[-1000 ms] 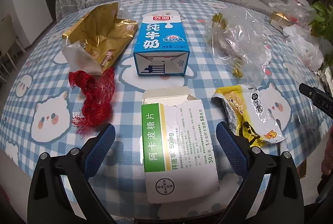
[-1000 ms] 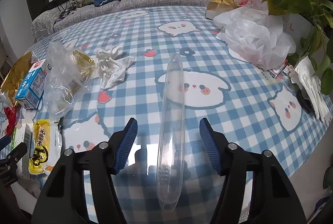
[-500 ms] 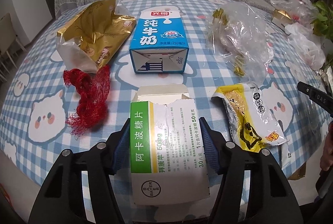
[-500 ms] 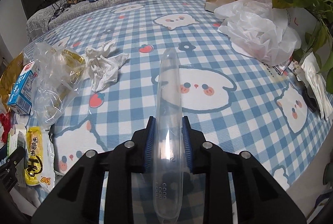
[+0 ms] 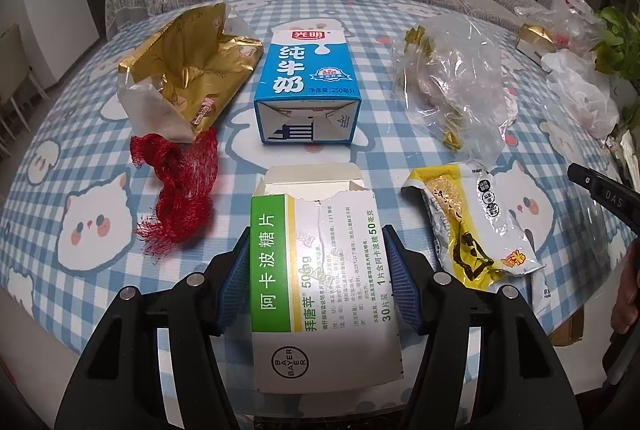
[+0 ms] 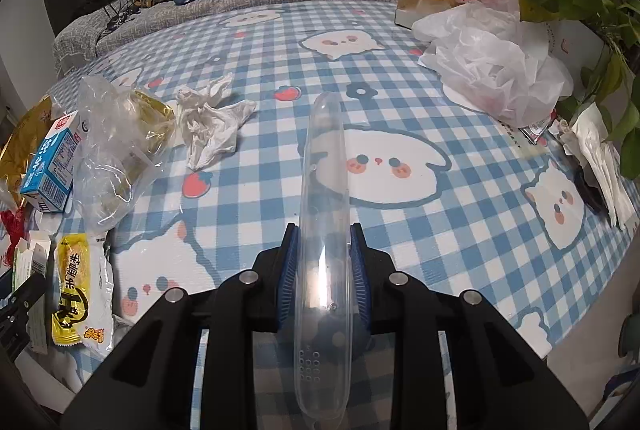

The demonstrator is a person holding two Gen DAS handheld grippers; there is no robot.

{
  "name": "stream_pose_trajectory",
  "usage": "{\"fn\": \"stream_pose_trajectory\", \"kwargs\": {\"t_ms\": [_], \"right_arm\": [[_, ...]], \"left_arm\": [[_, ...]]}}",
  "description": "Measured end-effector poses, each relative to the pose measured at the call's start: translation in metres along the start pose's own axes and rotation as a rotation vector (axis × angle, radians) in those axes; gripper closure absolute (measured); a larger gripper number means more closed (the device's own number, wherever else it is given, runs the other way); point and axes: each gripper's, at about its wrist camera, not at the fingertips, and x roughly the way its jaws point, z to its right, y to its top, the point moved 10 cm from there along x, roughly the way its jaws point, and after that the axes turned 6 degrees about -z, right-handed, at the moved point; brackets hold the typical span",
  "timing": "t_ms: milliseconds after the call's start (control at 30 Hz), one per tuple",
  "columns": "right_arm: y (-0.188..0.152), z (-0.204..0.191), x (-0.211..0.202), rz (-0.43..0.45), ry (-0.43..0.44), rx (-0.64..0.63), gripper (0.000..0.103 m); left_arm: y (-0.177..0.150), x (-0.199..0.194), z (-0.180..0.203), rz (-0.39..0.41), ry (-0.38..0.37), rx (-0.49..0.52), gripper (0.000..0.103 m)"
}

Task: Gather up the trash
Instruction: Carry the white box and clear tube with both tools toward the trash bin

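Where the left gripper (image 5: 316,282) clamps its jaws on the torn box (image 5: 320,282), both box edges vanish behind the blue pads. The right gripper (image 6: 323,270) grips a clear tube (image 6: 323,214) over the worktop (image 6: 460,230), its near end cut off below. A wrapper (image 5: 468,222) lies just right of the box, partly out of frame.

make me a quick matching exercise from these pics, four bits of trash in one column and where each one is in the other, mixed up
Things:
1. medicine box
2. clear plastic tube
3. milk carton
4. red mesh net

Places:
A. lying on the table beyond the medicine box
B. gripped in the right claw
C. gripped in the left claw
D. lying at the torn end of the gold wrapper

Pairs: 1-C, 2-B, 3-A, 4-D
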Motion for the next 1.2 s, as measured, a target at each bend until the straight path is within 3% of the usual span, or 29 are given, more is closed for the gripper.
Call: {"fn": "stream_pose_trajectory", "kwargs": {"t_ms": [533,1200], "right_arm": [[-0.012,-0.002,-0.033,0.031,-0.001,-0.013,0.078],[-0.067,-0.016,-0.083,0.059,0.021,-0.053,0.078]], "left_arm": [[-0.008,-0.022,0.002,0.027,-0.012,-0.011,0.043],[-0.052,-0.078,0.003,0.069,-0.018,-0.017,0.043]]}}
